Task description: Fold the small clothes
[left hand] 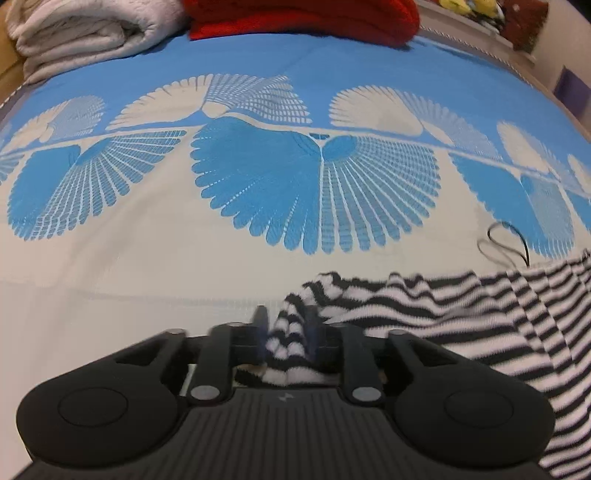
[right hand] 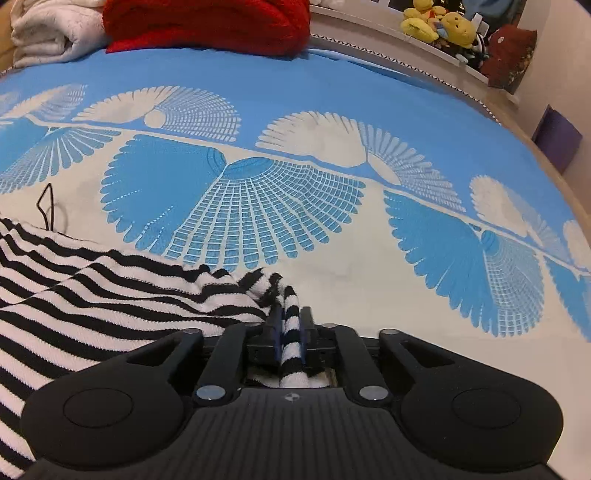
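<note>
— Black-and-white stripes: is that the whole look of the striped garment (left hand: 461, 310)?

— Yes, a soft knit with narrow bands, rumpled and rippling where it is hanging between my two claws. It is lying partly on the bedspread (left hand: 147, 266), cream near me and blue with fan shapes farther ahead.

— What are your claws doing?

— I am pinching a bunched corner in my left gripper (left hand: 286, 332), fingers nearly closed with only the cloth's thickness between them. My right gripper (right hand: 290, 328) is clamping another bunched corner the same way.

— Which way is it running?

— Its long axis is stretching sideways, from my left claw off to that claw's right, and from my right claw off to its left. A thin black cord (right hand: 48, 210) is lying just beyond the far edge. Far ahead, a red blanket (right hand: 207, 26) and a white blanket (left hand: 88, 33) are sitting folded.
</note>
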Available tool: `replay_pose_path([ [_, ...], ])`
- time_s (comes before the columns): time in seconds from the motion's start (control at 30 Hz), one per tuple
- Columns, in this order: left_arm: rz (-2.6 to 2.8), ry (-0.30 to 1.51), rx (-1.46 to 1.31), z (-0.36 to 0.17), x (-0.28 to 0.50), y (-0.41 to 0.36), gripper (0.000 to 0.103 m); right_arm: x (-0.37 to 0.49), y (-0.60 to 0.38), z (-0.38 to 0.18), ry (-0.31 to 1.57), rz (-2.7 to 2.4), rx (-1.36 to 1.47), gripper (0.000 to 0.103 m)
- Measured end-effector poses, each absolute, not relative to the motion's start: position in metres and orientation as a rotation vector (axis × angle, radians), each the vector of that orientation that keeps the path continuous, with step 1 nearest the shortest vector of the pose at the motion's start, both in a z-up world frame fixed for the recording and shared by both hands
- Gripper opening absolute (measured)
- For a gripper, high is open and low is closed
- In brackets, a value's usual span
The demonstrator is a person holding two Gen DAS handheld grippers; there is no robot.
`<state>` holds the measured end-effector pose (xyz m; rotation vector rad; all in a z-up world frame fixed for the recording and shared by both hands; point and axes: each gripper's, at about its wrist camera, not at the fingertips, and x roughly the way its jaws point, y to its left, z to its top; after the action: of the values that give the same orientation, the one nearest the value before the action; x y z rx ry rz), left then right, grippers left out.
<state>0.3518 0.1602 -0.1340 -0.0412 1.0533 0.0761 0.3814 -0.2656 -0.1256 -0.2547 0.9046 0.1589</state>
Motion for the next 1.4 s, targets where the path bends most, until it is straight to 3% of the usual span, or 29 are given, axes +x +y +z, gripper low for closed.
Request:
replay_pose_path([
  [0.03, 0.065, 1.072, -0.053, -0.13, 0.349, 0.162, 0.046, 0.381, -0.268, -0.123, 0.921, 0.164, -0.233, 0.022],
  [0.1, 0.059, 1.092, -0.099, -0.116, 0.339, 0.171, 0.058, 0.378, -0.282, -0.112, 0.986, 0.174, -0.095, 0.025],
  [0.4, 0.055, 1.079, -0.299, -0.035, 0.225, 0.212, 0.059, 0.295, -0.359, -0.032, 1.02, 0.192, 0.278, 0.042],
  [0.63, 0.11, 1.209, -0.448, -0.082, 0.172, 0.224, 0.053, 0.22, -0.384, -0.063, 1.084, 0.14, 0.319, 0.044],
  [0.67, 0.095, 1.188, -0.437, -0.08, 0.171, 0.222, 0.053, 0.219, -0.384, -0.073, 1.156, 0.133, 0.323, 0.044],
  [0.87, 0.0, 1.277, -0.329, -0.096, 0.176, 0.198, 0.055, 0.21, -0.388, -0.083, 1.186, 0.137, 0.328, 0.043],
  [0.9, -0.003, 1.282, -0.316, -0.098, 0.177, 0.195, 0.053, 0.21, -0.388, -0.086, 1.204, 0.126, 0.321, 0.043],
  [0.93, -0.009, 1.283, -0.309, -0.1, 0.177, 0.194, 0.041, 0.21, -0.388, -0.088, 1.214, 0.124, 0.321, 0.043],
  [1.0, -0.054, 1.279, -0.284, -0.1, 0.174, 0.192, 0.002, 0.209, -0.385, -0.092, 1.228, 0.13, 0.321, 0.041],
  [1.07, -0.066, 1.221, -0.245, -0.091, 0.168, 0.19, 0.0, 0.21, -0.381, -0.092, 1.221, 0.158, 0.314, 0.01],
  [1.2, 0.007, 1.081, -0.418, -0.068, 0.147, 0.225, 0.0, 0.201, -0.398, -0.065, 1.046, 0.18, 0.395, 0.004],
  [1.27, 0.076, 1.156, -0.395, -0.078, 0.142, 0.229, 0.0, 0.196, -0.412, -0.056, 0.993, 0.161, 0.432, 0.003],
  [1.4, 0.123, 1.3, -0.32, -0.101, 0.143, 0.219, 0.001, 0.196, -0.413, -0.091, 1.219, 0.061, 0.362, 0.002],
])
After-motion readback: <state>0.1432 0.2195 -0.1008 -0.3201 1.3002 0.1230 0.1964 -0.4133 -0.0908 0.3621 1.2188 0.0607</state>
